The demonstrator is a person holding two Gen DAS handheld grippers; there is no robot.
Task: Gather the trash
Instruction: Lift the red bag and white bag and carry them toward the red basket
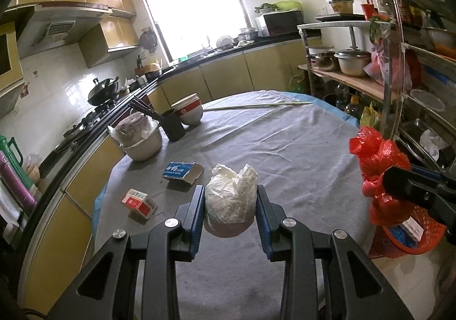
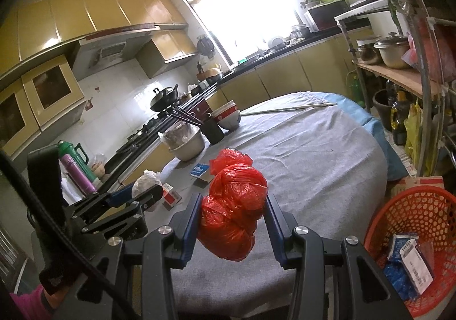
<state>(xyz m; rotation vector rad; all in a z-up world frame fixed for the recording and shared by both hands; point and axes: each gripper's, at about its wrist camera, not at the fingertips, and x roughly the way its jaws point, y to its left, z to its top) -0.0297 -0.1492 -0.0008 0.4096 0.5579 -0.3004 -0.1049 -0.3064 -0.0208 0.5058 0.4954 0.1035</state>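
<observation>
My left gripper (image 1: 230, 200) is shut on a crumpled white plastic bag (image 1: 230, 200) and holds it above the grey-clothed round table (image 1: 285, 143). My right gripper (image 2: 232, 211) is shut on a crumpled red plastic bag (image 2: 233, 206), also above the table. The red bag (image 1: 379, 166) shows at the right of the left wrist view, and the white bag (image 2: 145, 182) at the left of the right wrist view. A blue carton (image 1: 182, 172) and a red-and-white carton (image 1: 138, 201) lie on the table. An orange mesh basket (image 2: 421, 211) with cartons in it stands beside the table at the right.
On the table's far left stand a covered metal pot (image 1: 139, 137), a black chopstick holder (image 1: 172, 125) and stacked bowls (image 1: 189, 112). A long stick (image 1: 256, 106) lies at the far edge. Counters run along the left; a shelf rack (image 1: 399, 69) with pots stands right.
</observation>
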